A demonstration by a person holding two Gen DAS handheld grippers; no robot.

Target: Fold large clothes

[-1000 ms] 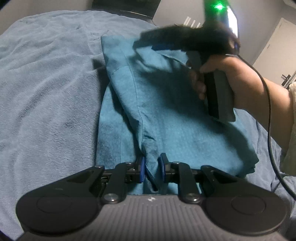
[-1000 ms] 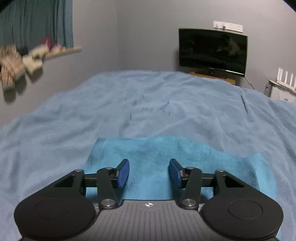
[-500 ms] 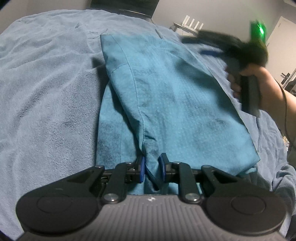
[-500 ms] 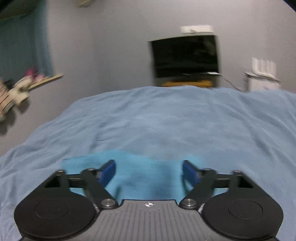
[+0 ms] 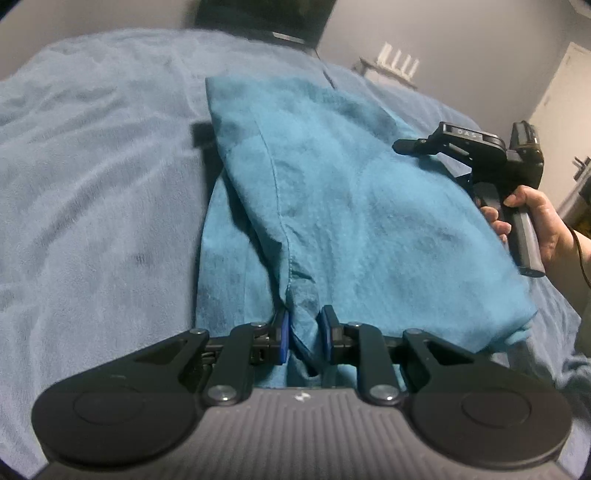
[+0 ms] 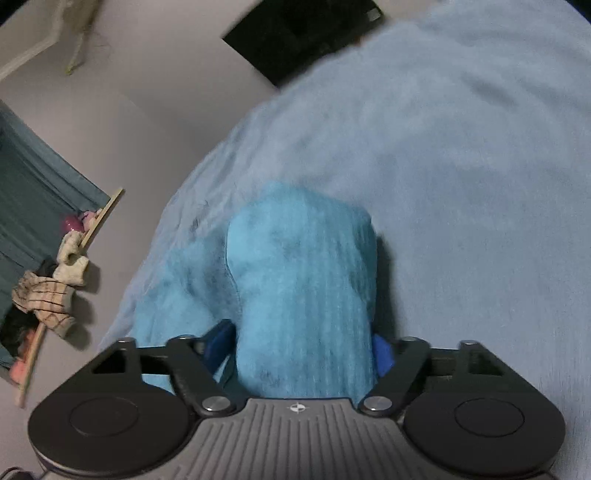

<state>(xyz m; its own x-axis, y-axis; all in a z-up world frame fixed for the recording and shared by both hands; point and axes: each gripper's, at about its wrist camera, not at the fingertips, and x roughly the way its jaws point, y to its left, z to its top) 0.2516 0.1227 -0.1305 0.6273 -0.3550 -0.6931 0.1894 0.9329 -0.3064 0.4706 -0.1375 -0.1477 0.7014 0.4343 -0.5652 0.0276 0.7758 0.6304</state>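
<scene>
A teal garment [image 5: 351, 206] lies partly folded on a blue blanket [image 5: 92, 184]. At its near edge my left gripper [image 5: 303, 332] is shut on a bunched seam of the cloth. In the left wrist view my right gripper [image 5: 410, 147] sits at the garment's right edge, held by a person's hand [image 5: 532, 218]. In the right wrist view, tilted by a roll, a thick fold of the teal garment [image 6: 303, 266] fills the gap of the right gripper [image 6: 301, 343]. Its jaws are closing around the fold, and a dark gap still shows beside the left pad.
The blanket [image 6: 461, 166] covers the whole bed. A dark TV [image 5: 258, 14] stands past the far end, with a white router [image 5: 397, 62] and a door [image 5: 561, 110] to the right. A shelf with soft toys [image 6: 62, 266] and a curtain [image 6: 29, 177] are on the left wall.
My right gripper has swung from above the garment's far part to its right edge, lower, and rolled. Its jaws spread wider and now have a teal fold between them. The left gripper kept still.
</scene>
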